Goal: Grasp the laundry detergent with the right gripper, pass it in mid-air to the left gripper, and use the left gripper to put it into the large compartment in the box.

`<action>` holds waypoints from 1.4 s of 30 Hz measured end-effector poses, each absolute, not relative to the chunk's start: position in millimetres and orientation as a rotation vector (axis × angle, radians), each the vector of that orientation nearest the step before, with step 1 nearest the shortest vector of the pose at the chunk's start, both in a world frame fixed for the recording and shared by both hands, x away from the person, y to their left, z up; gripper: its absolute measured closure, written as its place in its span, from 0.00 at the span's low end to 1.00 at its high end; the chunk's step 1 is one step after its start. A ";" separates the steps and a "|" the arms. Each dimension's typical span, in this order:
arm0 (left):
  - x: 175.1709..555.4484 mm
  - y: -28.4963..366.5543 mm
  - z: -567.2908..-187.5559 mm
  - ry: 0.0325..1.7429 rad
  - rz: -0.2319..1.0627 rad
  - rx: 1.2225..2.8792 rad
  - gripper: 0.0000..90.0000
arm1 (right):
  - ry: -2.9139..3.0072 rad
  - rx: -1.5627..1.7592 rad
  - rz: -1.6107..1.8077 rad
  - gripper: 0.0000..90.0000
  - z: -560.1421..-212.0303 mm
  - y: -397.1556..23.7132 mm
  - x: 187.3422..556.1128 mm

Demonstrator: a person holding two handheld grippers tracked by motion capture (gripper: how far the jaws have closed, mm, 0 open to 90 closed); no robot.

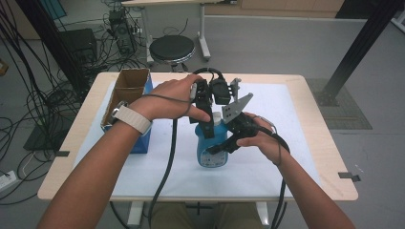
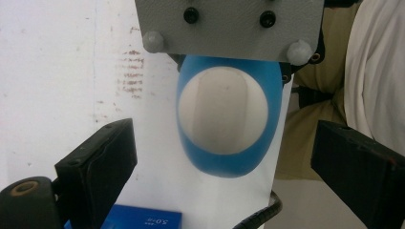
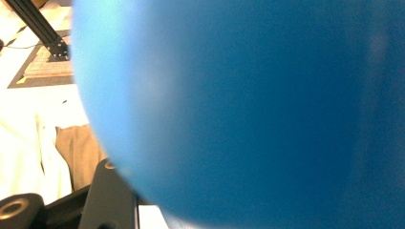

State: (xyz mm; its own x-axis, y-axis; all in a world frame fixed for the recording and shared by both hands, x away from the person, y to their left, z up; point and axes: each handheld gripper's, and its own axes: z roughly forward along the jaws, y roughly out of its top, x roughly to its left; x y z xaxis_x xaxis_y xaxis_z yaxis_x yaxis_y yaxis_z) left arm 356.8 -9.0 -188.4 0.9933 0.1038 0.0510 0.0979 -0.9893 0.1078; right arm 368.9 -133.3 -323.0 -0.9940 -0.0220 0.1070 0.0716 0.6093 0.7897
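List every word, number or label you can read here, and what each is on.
"50" then two blurred characters: white print, upside down, on the blue box in the left gripper view.
Label on the blue bottle: print too small and blurred to read.
Nothing else bears legible text.

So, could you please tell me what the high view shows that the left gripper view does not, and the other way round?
High view alone: the open brown cardboard box at the table's left, the round black stool beyond the table, and the right gripper shut on the blue plastic bottle. Left gripper view alone: the bottle's oval white label seen from above, between the left gripper's open black jaws, which stand clear of it. Both share the bottle and the white table cover.
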 end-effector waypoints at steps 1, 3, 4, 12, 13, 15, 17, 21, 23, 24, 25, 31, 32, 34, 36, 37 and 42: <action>356.8 -9.0 -188.4 0.154 0.086 3.031 0.10 | -2.722 -0.042 -1.343 0.48 -323.0 -133.3 368.9; 357.0 -9.0 -188.6 0.153 0.086 3.030 0.10 | -2.722 -0.039 -1.342 0.48 -323.0 -133.2 368.9; 357.0 -9.0 -188.6 0.153 0.086 3.030 0.10 | -2.722 -0.039 -1.342 0.48 -323.0 -133.2 368.9; 357.0 -8.9 -188.8 0.153 0.085 3.027 0.10 | -2.721 -0.043 -1.342 0.48 -322.9 -133.0 369.1; 357.0 -8.9 -188.8 0.153 0.085 3.027 0.10 | -2.721 -0.043 -1.342 0.48 -322.9 -133.0 369.1; 356.8 -8.7 -189.0 0.153 0.087 3.025 0.10 | -2.720 -0.040 -1.342 0.48 -322.8 -132.9 369.0; 356.8 -8.3 -188.9 0.153 0.087 3.022 0.10 | -2.720 -0.043 -1.341 0.48 -322.6 -133.1 368.9; 356.6 -8.6 -189.4 0.148 0.089 3.018 0.10 | -2.720 -0.046 -1.338 0.48 -322.8 -133.1 368.9; 356.6 -9.1 -189.7 0.145 0.086 3.018 0.10 | -2.721 -0.043 -1.335 0.48 -322.6 -132.7 368.7; 356.6 -9.3 -190.1 0.147 0.085 3.016 0.10 | -2.723 -0.039 -1.339 0.48 -322.2 -132.2 368.6; 356.5 -9.5 -190.9 0.146 0.082 3.015 0.10 | -2.723 -0.039 -1.339 0.48 -322.2 -132.2 368.6; 357.2 -11.2 -196.3 0.147 0.070 3.015 0.11 | -2.728 -0.034 -1.348 0.48 -318.8 -131.7 368.6; 357.5 -11.3 -196.5 0.146 0.070 3.013 0.11 | -2.715 -0.041 -1.345 0.48 -317.7 -131.6 367.6; 358.1 -11.5 -197.3 0.143 0.068 3.011 0.12 | -2.714 -0.040 -1.344 0.48 -316.3 -131.2 366.9; 358.3 -11.8 -198.7 0.143 0.066 3.013 0.12 | -2.719 -0.033 -1.343 0.48 -315.0 -131.0 366.7; 358.6 -12.1 -199.7 0.138 0.066 3.014 0.12 | -2.724 -0.031 -1.349 0.48 -313.4 -130.9 366.7; 359.4 -12.8 -203.0 0.130 0.063 3.006 0.13 | -2.716 -0.015 -1.365 0.48 -309.4 -129.7 366.2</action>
State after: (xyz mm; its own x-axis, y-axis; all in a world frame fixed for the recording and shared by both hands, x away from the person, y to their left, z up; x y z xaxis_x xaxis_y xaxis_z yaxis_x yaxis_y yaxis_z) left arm 359.4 -12.8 -203.0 0.9954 0.0885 0.0361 0.0830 -0.9876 0.1334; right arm 366.2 -129.7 -309.4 -0.9948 -0.0367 0.0952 0.0545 0.5978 0.7998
